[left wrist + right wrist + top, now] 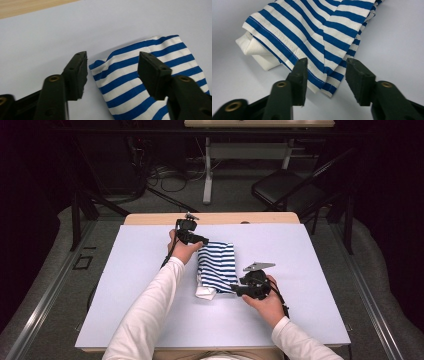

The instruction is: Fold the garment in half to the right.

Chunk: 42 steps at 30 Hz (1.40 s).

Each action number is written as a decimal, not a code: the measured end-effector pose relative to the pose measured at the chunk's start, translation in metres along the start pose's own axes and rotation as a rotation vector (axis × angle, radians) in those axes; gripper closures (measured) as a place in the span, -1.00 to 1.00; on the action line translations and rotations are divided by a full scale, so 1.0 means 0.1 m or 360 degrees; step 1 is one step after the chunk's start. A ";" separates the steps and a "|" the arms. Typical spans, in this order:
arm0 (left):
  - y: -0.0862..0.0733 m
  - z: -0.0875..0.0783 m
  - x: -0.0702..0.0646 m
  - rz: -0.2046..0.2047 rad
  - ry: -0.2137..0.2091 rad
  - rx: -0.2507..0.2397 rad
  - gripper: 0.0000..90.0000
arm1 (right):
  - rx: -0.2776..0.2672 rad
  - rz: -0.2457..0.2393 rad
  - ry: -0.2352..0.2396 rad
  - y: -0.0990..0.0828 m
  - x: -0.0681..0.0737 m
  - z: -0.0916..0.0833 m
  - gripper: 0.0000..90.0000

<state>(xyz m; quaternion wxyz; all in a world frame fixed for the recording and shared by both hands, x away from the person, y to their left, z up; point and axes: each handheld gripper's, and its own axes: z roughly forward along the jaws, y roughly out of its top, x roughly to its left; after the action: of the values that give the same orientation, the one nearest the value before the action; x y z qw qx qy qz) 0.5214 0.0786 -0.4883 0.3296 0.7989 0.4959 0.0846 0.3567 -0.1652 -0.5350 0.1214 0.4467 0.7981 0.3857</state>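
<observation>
White long sleeves [150, 305] cover both forearms. Each gripper is black, with brass-coloured rivets [53, 78]. The right gripper [239, 290] carries a grey three-cornered plate [258, 266].

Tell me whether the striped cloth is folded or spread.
Folded: the striped cloth lies as a compact layered bundle, its hemmed edge lapped over a white part.

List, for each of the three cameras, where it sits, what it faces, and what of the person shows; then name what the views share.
High view: above the person's side, looking forward and down on the table; both forearms, the left gripper and right gripper show.
Left gripper view: rides that gripper, facing a corner of the folded striped cloth between its open fingers.
Right gripper view: rides that gripper, facing the cloth's hemmed edge and white inner layer; its fingers stand apart.
Shared: all three show the striped cloth on the pale table.
</observation>
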 end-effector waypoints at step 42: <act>-0.91 -0.87 0.01 0.0160 -0.0194 -0.0290 -0.99 | -0.0127 -0.0024 -0.0123 -0.04 -0.02 -0.44 -1.00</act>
<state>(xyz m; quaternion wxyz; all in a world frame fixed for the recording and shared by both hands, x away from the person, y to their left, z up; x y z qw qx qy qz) 0.4147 0.1449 -0.4768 0.4258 0.7932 0.4244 0.0969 0.3312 -0.1901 -0.5086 0.1726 0.4501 0.7802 0.3987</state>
